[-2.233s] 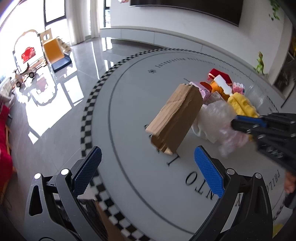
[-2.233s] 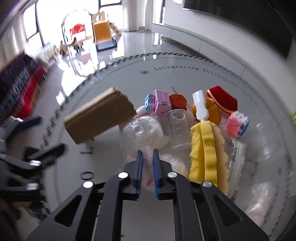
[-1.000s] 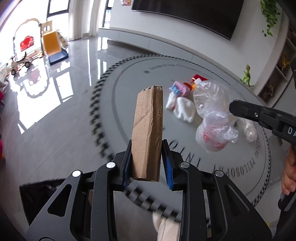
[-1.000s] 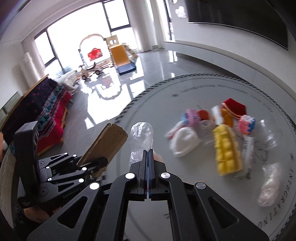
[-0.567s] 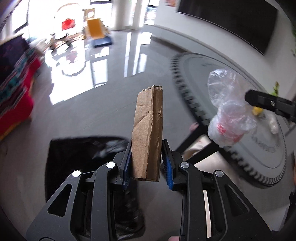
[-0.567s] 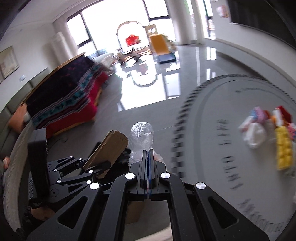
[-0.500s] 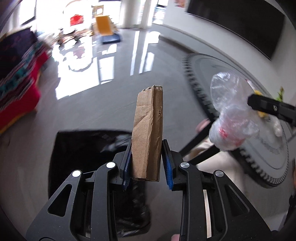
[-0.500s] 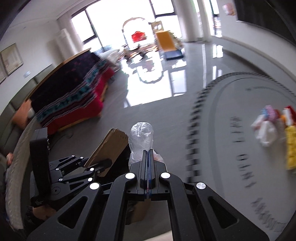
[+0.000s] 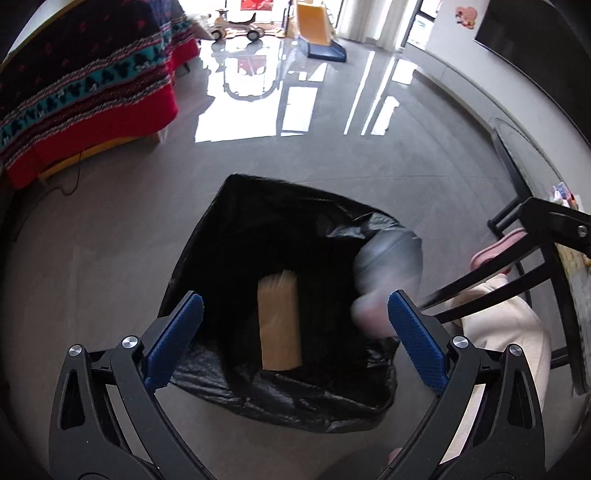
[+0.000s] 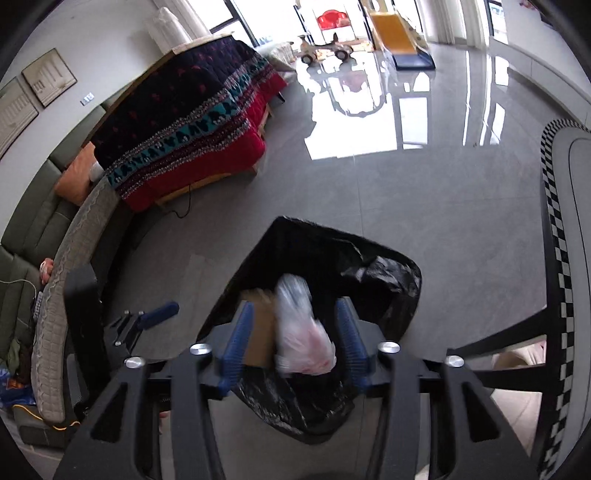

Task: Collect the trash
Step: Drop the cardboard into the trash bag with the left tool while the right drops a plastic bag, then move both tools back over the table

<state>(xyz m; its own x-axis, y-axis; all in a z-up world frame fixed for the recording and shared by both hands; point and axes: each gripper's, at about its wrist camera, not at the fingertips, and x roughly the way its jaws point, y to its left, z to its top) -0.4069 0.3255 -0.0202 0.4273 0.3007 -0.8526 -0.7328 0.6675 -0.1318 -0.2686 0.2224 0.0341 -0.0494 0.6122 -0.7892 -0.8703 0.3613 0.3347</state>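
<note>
A black trash bag [image 9: 236, 236] stands open on the grey floor, also in the right wrist view [image 10: 384, 280]. A brown cardboard piece [image 9: 279, 325] lies inside it; its edge also shows in the right wrist view [image 10: 260, 332]. A clear plastic bag [image 10: 303, 332], blurred by motion, is falling over the bag's mouth; in the left wrist view it [image 9: 384, 280] is at the bag's right side. My left gripper [image 9: 295, 339] is open and empty above the bag. My right gripper [image 10: 295, 339] is open, with the plastic bag loose between its fingers.
A sofa with a red and dark patterned blanket [image 10: 192, 122] stands to the left. The table's black legs [image 9: 517, 266] and checkered edge [image 10: 554, 229] are at the right. A toy slide [image 10: 395, 26] is far back. The person's light trouser leg [image 9: 502, 332] is near the bag.
Both grippers swung from the table to above the trash bag and opened. The cardboard dropped into the bag and the plastic bag was let go.
</note>
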